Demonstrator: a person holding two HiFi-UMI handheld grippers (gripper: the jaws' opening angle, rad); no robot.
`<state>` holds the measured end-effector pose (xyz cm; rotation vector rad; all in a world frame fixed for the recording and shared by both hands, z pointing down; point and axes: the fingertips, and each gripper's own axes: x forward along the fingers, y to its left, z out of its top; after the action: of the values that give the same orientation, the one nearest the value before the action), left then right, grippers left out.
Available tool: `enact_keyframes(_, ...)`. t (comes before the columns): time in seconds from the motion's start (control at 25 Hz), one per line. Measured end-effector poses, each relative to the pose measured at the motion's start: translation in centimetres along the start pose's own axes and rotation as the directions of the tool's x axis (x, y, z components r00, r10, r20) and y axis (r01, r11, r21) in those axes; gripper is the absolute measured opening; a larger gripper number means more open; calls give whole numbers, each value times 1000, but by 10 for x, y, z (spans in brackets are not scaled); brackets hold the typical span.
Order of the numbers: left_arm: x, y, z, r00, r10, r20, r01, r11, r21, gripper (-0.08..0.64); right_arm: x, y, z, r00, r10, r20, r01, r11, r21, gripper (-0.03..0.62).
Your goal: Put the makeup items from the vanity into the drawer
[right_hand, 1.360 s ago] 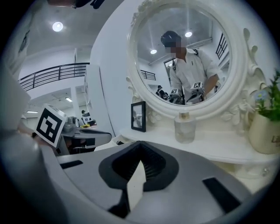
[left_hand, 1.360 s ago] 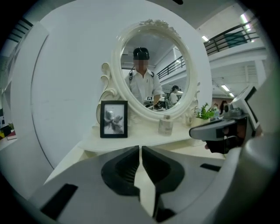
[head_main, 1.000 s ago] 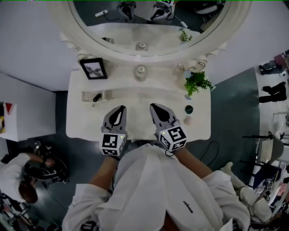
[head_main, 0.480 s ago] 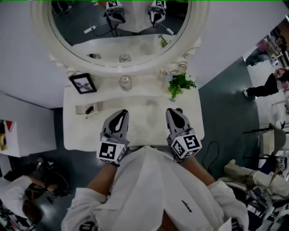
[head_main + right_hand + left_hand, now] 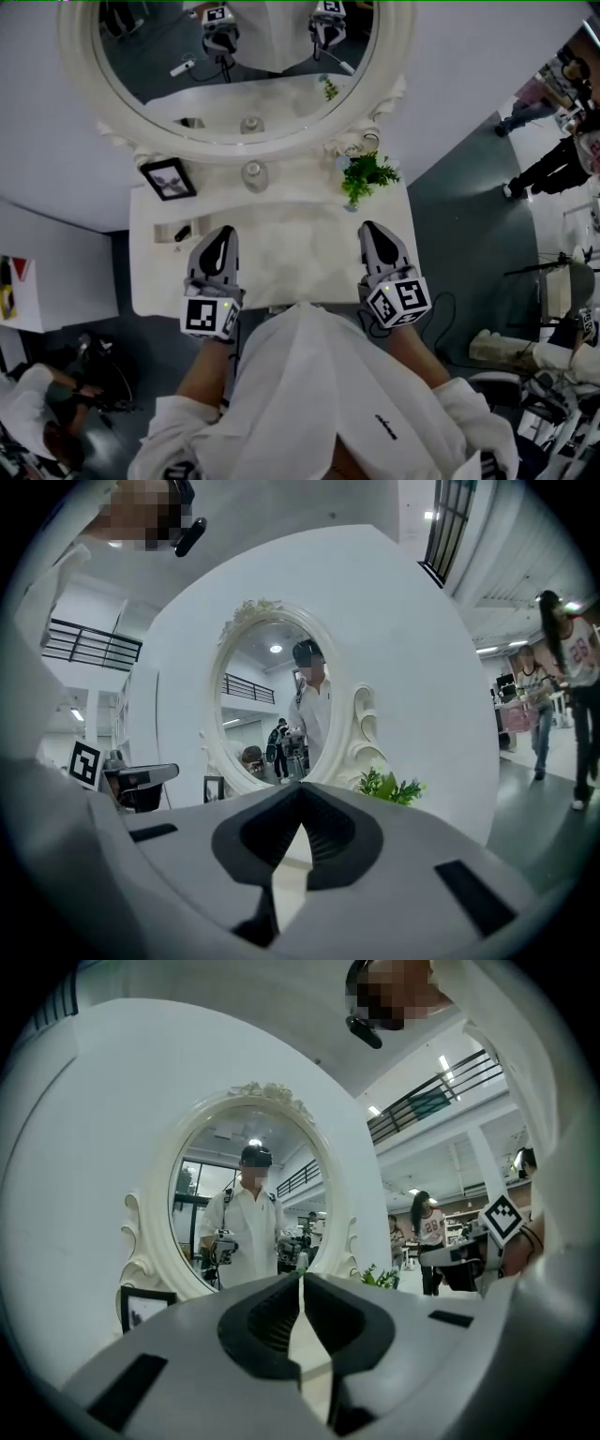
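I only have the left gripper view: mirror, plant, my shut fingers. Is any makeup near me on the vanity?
Observer: Yes. From the head view, a small tray sits at the left end of the vanity, just left of your left gripper, with a dark item lying in it.
Operator: And the right gripper?
Observer: The right gripper has its fingers together, nothing between them.
Operator: Anything behind my fingers?
Observer: A glass bottle stands at the back, between the picture frame and the plant.
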<state>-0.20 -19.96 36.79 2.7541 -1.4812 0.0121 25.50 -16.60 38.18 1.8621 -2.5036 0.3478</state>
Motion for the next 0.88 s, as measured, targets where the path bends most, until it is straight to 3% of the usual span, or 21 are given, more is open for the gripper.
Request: enact_keyframes(0.88,-11,4,-5,999,31,-21,-31,1000,-5,38,-13,5,-5,1000,2,-15,-2,1000,6,17)
